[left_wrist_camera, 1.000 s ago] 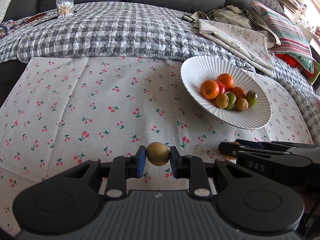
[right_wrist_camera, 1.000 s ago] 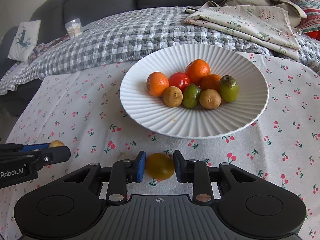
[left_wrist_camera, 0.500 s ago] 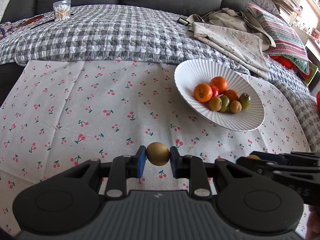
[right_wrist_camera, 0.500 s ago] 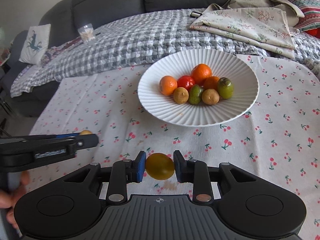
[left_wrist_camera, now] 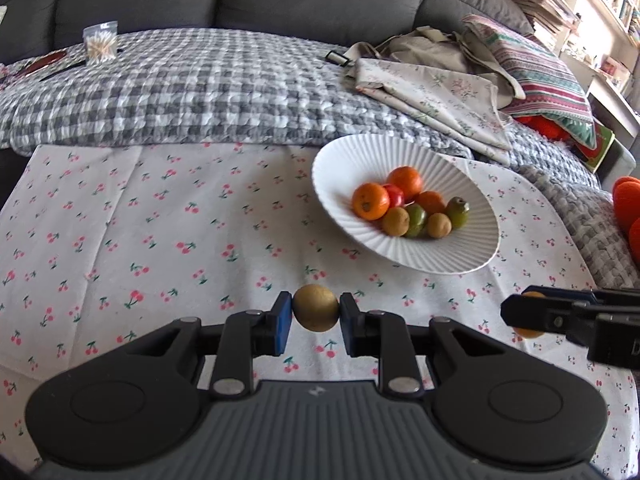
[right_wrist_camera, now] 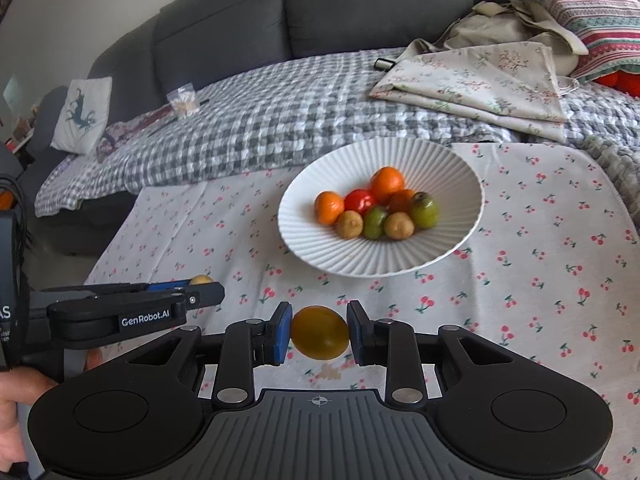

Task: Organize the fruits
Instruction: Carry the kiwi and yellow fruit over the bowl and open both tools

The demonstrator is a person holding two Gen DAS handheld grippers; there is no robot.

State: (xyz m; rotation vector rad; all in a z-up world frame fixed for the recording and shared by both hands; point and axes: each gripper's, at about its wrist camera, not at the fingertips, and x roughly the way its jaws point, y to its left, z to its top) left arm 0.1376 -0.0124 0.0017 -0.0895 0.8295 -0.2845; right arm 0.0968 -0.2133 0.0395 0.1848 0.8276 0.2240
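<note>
My left gripper [left_wrist_camera: 315, 316] is shut on a small brown round fruit [left_wrist_camera: 315, 307], held above the cherry-print cloth. My right gripper [right_wrist_camera: 319, 332] is shut on a yellow-orange fruit [right_wrist_camera: 319, 333], also held above the cloth. A white ribbed bowl [left_wrist_camera: 348, 216] sits ahead and to the right in the left wrist view; in the right wrist view the bowl [right_wrist_camera: 320, 248] is straight ahead. It holds several fruits: oranges [right_wrist_camera: 386, 181], a red one [right_wrist_camera: 359, 200], green ones [right_wrist_camera: 423, 209] and brown ones [right_wrist_camera: 349, 224]. Each gripper shows in the other's view: right [left_wrist_camera: 532, 314], left [right_wrist_camera: 200, 286].
The cherry-print cloth [left_wrist_camera: 160, 240] covers the surface. Behind it lie a grey checked blanket [left_wrist_camera: 200, 92], folded floral fabric [left_wrist_camera: 432, 92], a striped cushion [left_wrist_camera: 536, 68] and a dark sofa back. A small clear packet [left_wrist_camera: 100, 42] sits far left.
Both grippers have pulled back and risen with their fruits; the bowl now looks smaller and farther. The right gripper's fruit has come up off the cloth.
</note>
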